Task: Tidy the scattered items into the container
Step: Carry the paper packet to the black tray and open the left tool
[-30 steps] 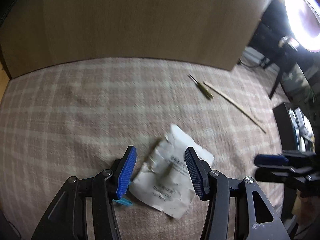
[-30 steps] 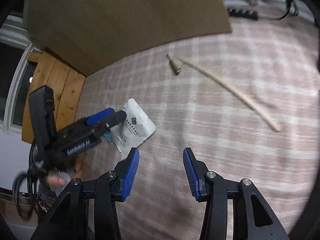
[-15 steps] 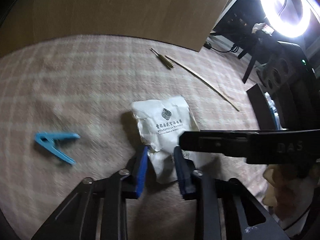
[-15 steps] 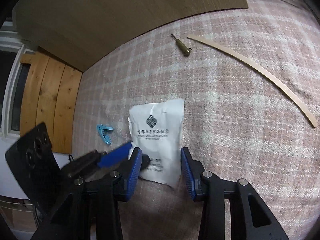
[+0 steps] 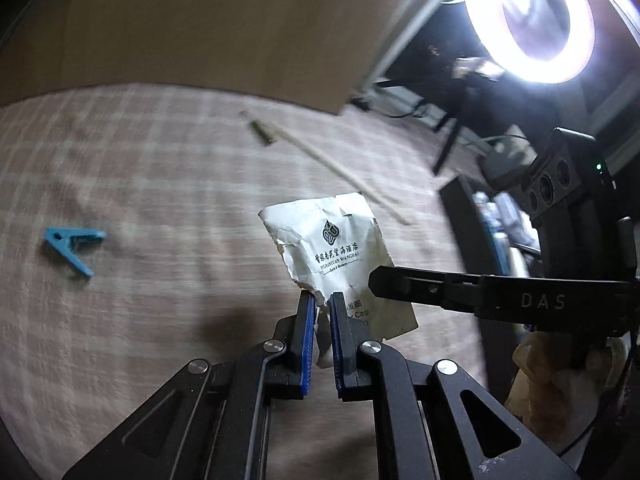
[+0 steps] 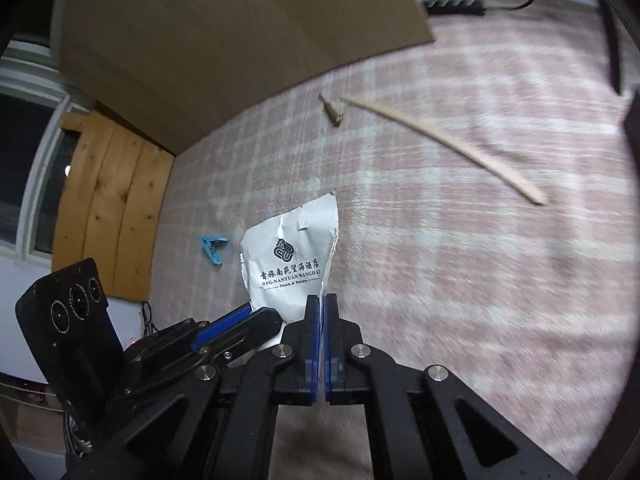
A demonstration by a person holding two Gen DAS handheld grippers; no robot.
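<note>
Both grippers, left (image 5: 321,312) & right (image 6: 321,312), had jaws pinched tight on the white packet (image 6: 290,264)'s near edge; its long axis ran straight fwd from me.

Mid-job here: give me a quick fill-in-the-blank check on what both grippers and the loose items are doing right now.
1. Both the left gripper and the right gripper are shut on the white ____.
2. The clothespin lying on the plaid cloth is ____ in colour.
3. The small screwdriver lies beside a long wooden ____.

Missing words: packet; blue; stick
</note>
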